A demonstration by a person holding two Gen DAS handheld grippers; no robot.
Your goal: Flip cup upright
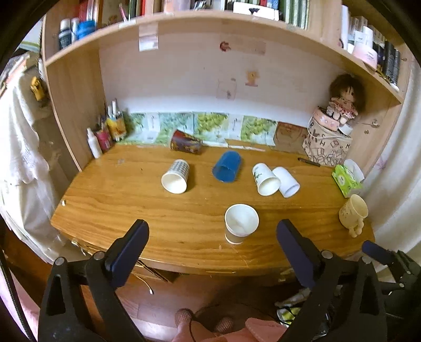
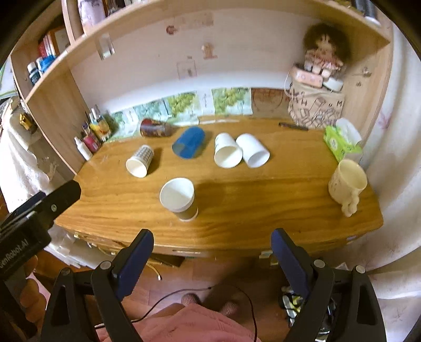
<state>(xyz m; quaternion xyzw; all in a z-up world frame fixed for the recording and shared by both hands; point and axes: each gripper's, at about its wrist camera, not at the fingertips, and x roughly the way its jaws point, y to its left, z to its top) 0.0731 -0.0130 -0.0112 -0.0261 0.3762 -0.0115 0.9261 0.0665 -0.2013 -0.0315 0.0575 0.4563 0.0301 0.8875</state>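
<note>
1. Left wrist: left tongs [image 1: 211,234] spread, holding nothing, hanging over the counter [image 1: 131,210] edge. An upright paper cup [image 1: 241,223] stands near that edge; blue cup [image 1: 226,166] and white cups lie tipped behind.
2. Right wrist: right tongs [image 2: 211,242] spread, holding nothing; upright cup [image 2: 179,197] ahead-left, mug [image 2: 346,182] at right.

A home study nook: wooden desk [image 1: 131,210], bookshelves [image 1: 184,18] (doll [image 1: 343,100] perched).

Soft daylight, fisheye edges, slight blur
</note>
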